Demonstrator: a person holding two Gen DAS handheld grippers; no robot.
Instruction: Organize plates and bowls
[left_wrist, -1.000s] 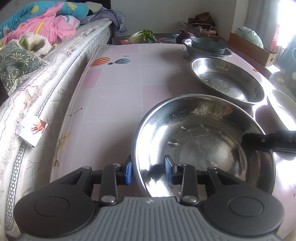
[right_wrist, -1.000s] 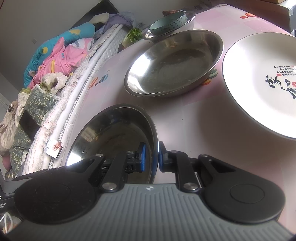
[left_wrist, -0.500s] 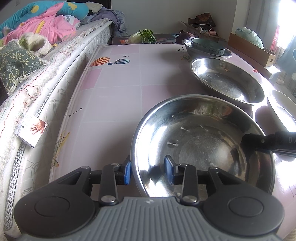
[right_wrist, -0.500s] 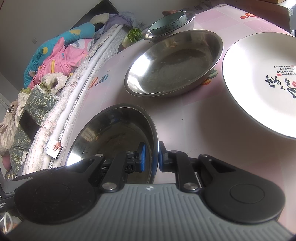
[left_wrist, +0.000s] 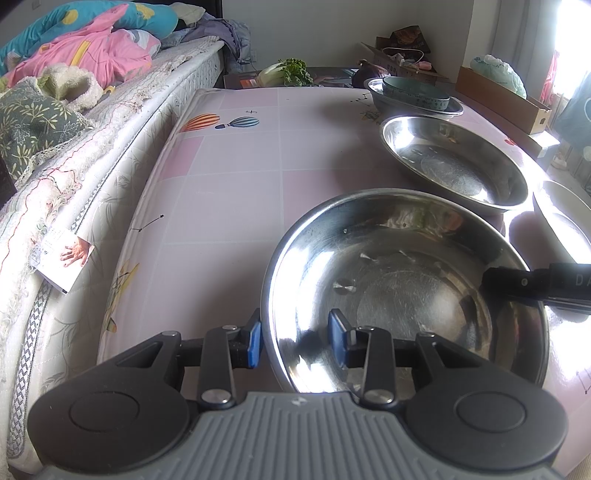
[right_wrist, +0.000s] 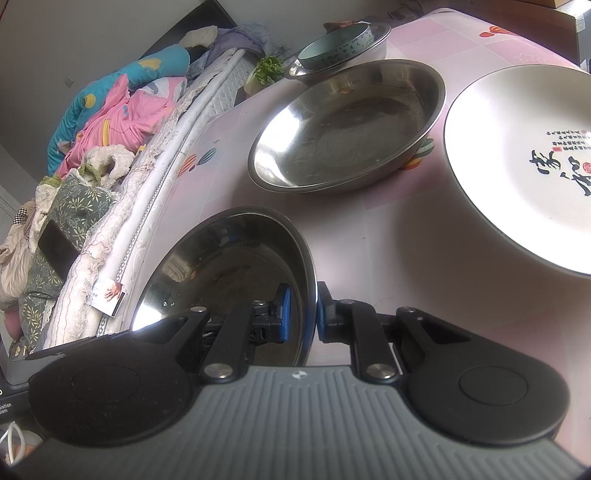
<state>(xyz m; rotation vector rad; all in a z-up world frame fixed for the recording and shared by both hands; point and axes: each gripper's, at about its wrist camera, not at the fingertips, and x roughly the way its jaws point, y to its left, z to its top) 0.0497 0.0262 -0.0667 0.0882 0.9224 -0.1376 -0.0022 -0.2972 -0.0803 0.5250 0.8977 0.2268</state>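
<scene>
A large steel bowl (left_wrist: 399, 280) sits at the near end of the pink table (left_wrist: 240, 166). My left gripper (left_wrist: 295, 341) straddles its near rim, one blue pad outside and one inside, and the pads stand apart from the wall. My right gripper (right_wrist: 303, 314) is shut on the same steel bowl (right_wrist: 229, 266) at its right rim; one of its fingers (left_wrist: 535, 288) shows in the left wrist view. A second steel bowl (right_wrist: 347, 125) lies beyond. To its right is a white plate (right_wrist: 524, 162) with black calligraphy. A teal bowl (right_wrist: 336, 44) rests in a steel dish at the back.
A mattress (left_wrist: 74, 184) piled with bedding runs along the table's left edge. Leafy greens (left_wrist: 288, 72) and a cardboard box (left_wrist: 498, 99) lie past the far end. The table's left half shows bare pink cloth.
</scene>
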